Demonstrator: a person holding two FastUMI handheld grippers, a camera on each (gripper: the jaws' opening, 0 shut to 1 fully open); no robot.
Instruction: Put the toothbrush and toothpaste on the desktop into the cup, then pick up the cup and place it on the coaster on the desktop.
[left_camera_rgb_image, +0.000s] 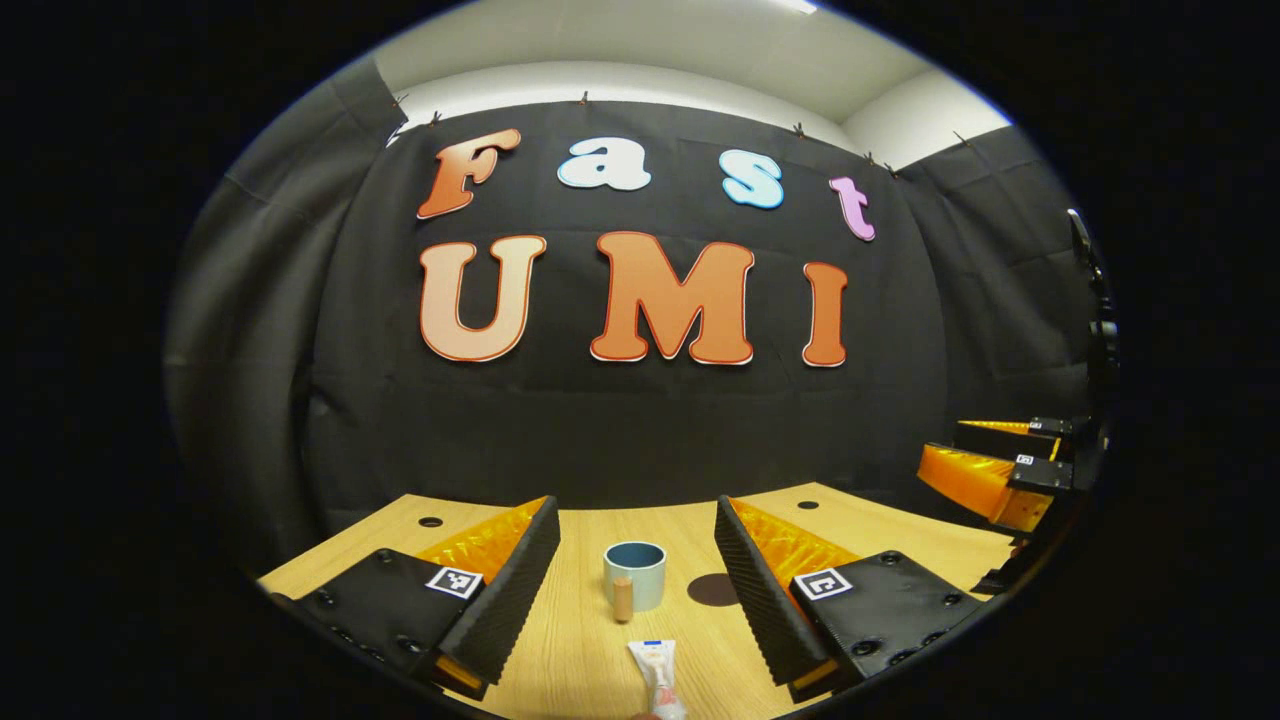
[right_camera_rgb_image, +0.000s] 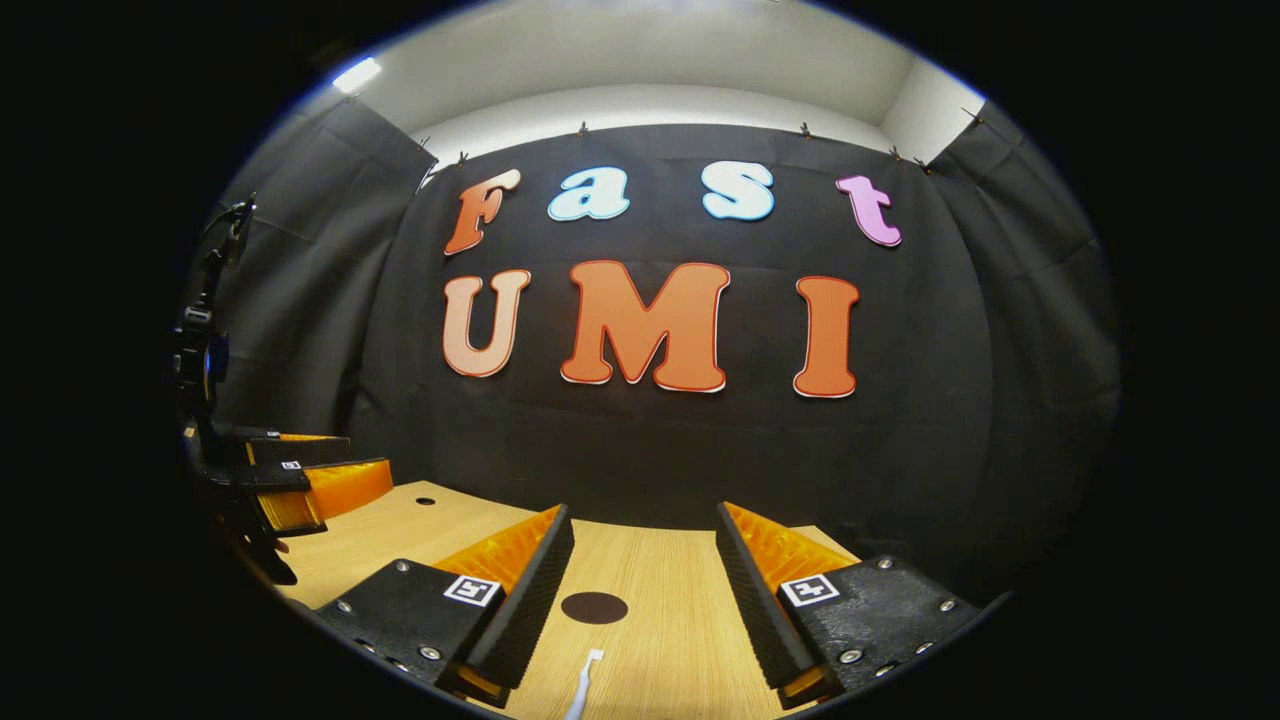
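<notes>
Both grippers, left gripper (left_camera_rgb_image: 637, 570) and right gripper (right_camera_rgb_image: 640, 585), hover with jaws wide, holding nothing. Cup (left_camera_rgb_image: 635, 574) stands mid-worktop (left_camera_rgb_image: 580, 650), coaster (left_camera_rgb_image: 713, 590) just beside it, toothpaste (left_camera_rgb_image: 658, 678) near the front edge, toothbrush (right_camera_rgb_image: 583, 687) at the front edge too

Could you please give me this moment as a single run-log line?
stage: start | left tongs: open, empty | right tongs: open, empty | cup: upright on desk | toothpaste, toothbrush: on desk | coaster: bare
</notes>
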